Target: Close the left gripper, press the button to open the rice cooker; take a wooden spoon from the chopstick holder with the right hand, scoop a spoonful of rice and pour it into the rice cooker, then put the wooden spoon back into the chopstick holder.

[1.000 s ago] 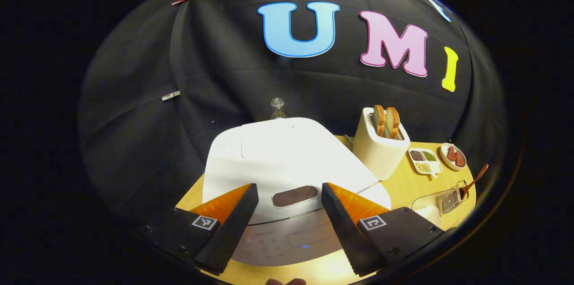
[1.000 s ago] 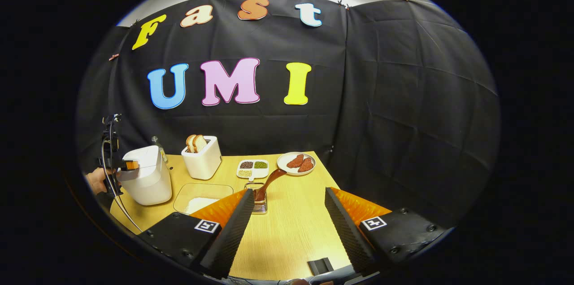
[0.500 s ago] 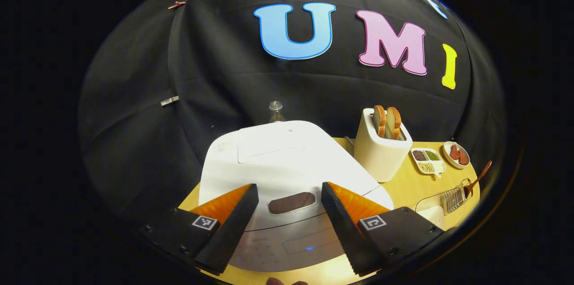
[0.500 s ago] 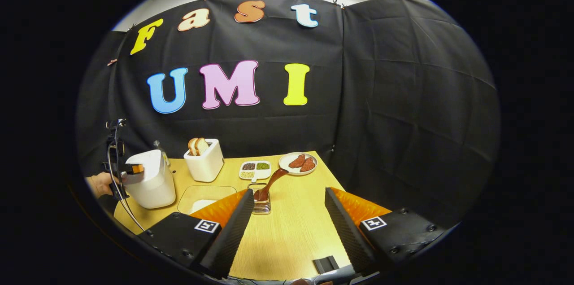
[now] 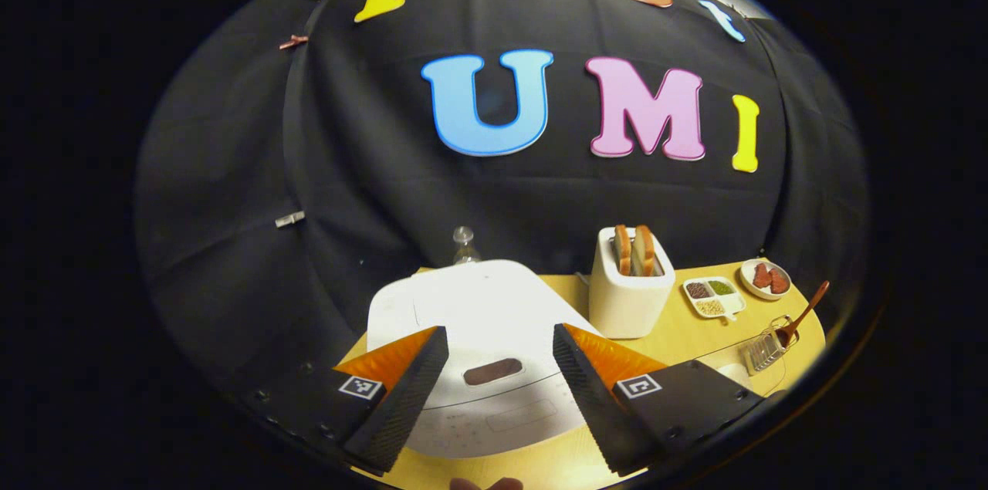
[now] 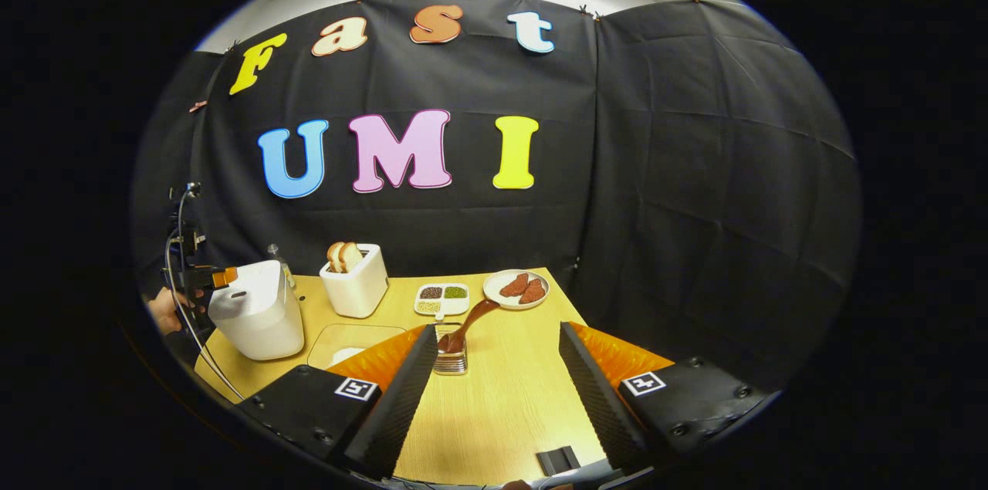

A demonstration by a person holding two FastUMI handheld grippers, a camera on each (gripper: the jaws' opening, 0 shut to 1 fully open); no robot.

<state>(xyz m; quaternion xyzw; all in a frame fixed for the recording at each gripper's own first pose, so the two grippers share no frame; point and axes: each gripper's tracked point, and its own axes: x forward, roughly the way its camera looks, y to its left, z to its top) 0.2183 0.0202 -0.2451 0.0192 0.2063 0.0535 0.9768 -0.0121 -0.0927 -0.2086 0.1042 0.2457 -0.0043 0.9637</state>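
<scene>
rice cooker [image 5: 478,320] at table's left end, lid down, button [image 5: 492,371] between left gripper [image 5: 494,390] fingers. jaws apart; right gripper [image 6: 494,397] too. risk: pressing like this, fingers straddle button, miss.

Dim booth, lid glare, edges warped

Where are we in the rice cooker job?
Nothing done yet. The rice cooker lid is down, and the left gripper hangs open above its button. The wooden spoon sits in the chopstick holder; the right gripper is open, empty. Every step remains.
</scene>
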